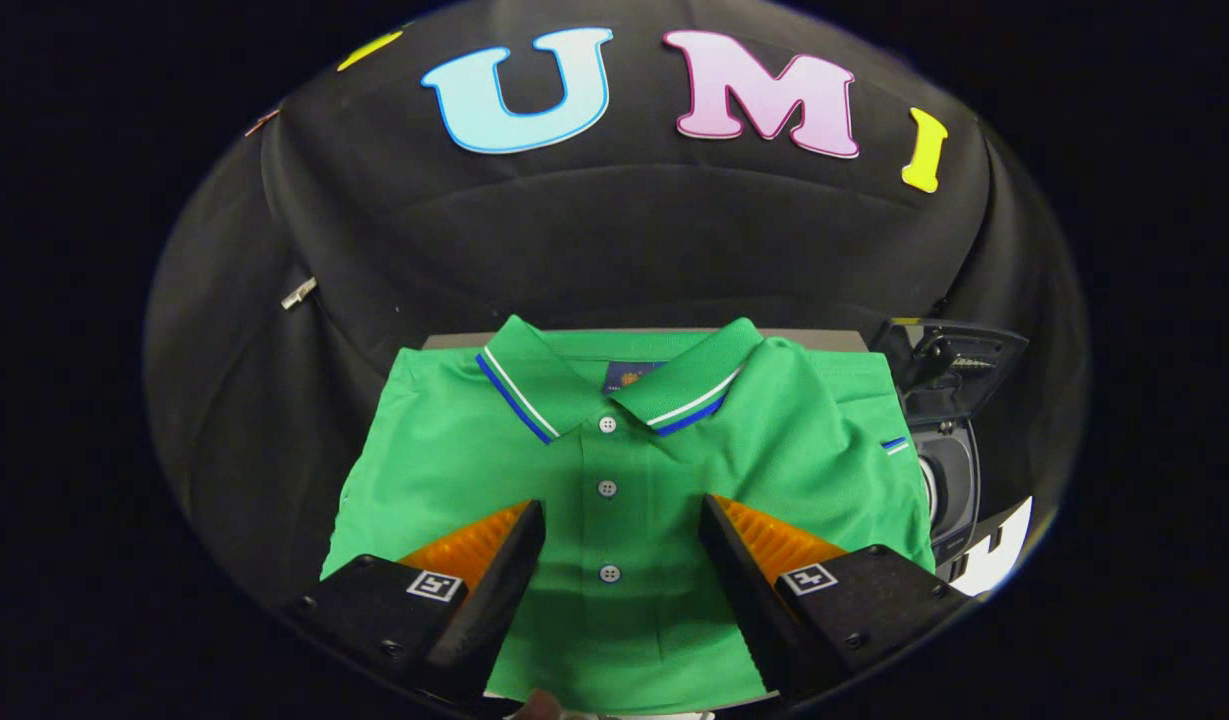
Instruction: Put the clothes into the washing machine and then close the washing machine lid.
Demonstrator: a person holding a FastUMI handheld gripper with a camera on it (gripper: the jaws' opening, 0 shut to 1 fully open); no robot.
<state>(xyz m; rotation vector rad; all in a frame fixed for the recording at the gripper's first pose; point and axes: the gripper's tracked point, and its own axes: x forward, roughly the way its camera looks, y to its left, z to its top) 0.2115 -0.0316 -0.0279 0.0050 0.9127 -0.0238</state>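
Claw fingers stand spread wide apart, released and gripping nothing, poised above the green polo shirt. Seen from the claw's own camera, the shirt lies folded flat on the table, collar away from the claw, and its button placket runs straight through the gap between the two fingers. Two buttons sit ahead of the fingertips and a third lies between the fingers. Whether the fingers touch the cloth cannot be told. Just beside the shirt's right sleeve stands the washing machine, its lid raised open above the round drum opening. Black cloth hangs beyond the shirt's collar.
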